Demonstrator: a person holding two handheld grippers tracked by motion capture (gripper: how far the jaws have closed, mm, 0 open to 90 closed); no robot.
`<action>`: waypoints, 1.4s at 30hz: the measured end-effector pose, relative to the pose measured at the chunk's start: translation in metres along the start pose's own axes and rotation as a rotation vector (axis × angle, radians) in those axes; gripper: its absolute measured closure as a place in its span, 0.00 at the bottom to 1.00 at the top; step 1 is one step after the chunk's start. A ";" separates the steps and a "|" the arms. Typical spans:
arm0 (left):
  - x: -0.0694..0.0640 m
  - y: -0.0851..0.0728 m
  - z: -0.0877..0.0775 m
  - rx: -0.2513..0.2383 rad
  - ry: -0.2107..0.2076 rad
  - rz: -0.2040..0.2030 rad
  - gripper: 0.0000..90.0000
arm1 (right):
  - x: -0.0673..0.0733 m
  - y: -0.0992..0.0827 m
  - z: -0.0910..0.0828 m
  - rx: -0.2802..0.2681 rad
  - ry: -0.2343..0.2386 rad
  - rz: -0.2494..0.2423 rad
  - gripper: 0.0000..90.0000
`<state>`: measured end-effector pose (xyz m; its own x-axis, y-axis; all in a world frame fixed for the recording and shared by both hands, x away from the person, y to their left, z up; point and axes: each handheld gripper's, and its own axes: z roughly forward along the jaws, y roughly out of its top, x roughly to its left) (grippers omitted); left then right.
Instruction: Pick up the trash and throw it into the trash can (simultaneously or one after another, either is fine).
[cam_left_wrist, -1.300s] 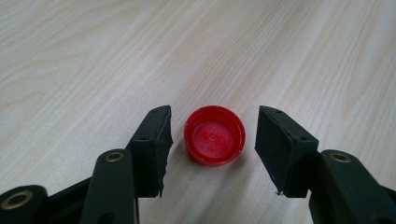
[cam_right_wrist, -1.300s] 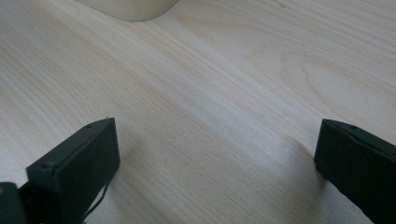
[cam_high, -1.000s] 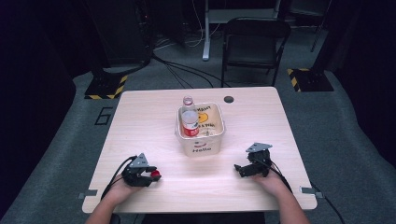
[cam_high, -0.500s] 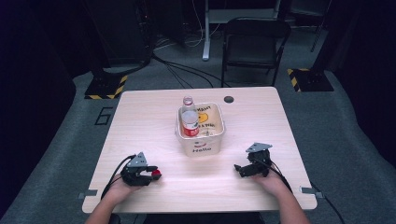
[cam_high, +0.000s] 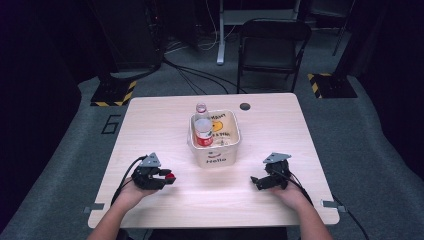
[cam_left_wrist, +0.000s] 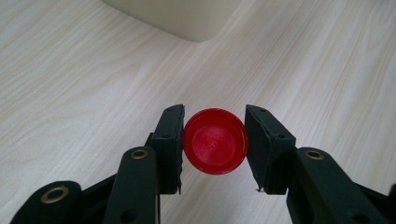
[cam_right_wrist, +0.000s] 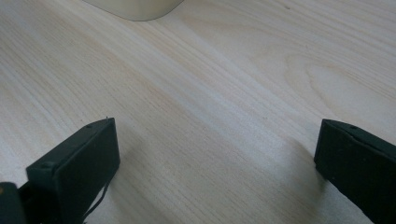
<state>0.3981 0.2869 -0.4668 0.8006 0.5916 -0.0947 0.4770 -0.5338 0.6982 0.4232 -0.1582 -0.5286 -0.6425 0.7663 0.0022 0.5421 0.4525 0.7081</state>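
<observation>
A round red bottle cap (cam_left_wrist: 215, 141) sits pinched between the two black pads of my left gripper (cam_left_wrist: 214, 140), a little above the wooden table. From above, that cap (cam_high: 171, 176) shows as a red dot at the tip of the left gripper (cam_high: 167, 178), near the table's front left. A cream tub (cam_high: 214, 136) marked "Hello" stands mid-table and holds a clear bottle with a red label (cam_high: 203, 132). My right gripper (cam_high: 256, 181) rests at the front right, jaws wide apart with only bare wood between them (cam_right_wrist: 217, 154).
A second small bottle (cam_high: 201, 108) stands just behind the tub. A dark round hole (cam_high: 244, 106) marks the table's far side. A black chair (cam_high: 272, 47) and floor cables lie beyond the table. The tub's corner (cam_left_wrist: 187, 18) is ahead of the left gripper.
The left gripper has lifted slightly with the red cap in it. The right gripper has stayed put.
</observation>
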 end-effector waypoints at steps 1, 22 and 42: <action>0.000 0.005 -0.002 -0.006 0.003 0.006 0.65 | 0.000 0.000 0.000 0.000 0.000 -0.001 0.00; -0.017 0.072 -0.021 -0.104 -0.003 0.046 0.66 | 0.001 0.000 0.000 -0.003 0.002 -0.012 0.00; -0.023 0.127 -0.033 -0.139 0.006 0.088 0.66 | 0.003 -0.001 -0.001 0.001 0.004 -0.010 0.00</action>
<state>0.4281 0.2250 -0.3529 0.8346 0.5503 -0.0246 0.3500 -0.4954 0.7950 0.4209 -0.1566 -0.5286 -0.6502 0.7597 -0.0023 0.5358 0.4607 0.7076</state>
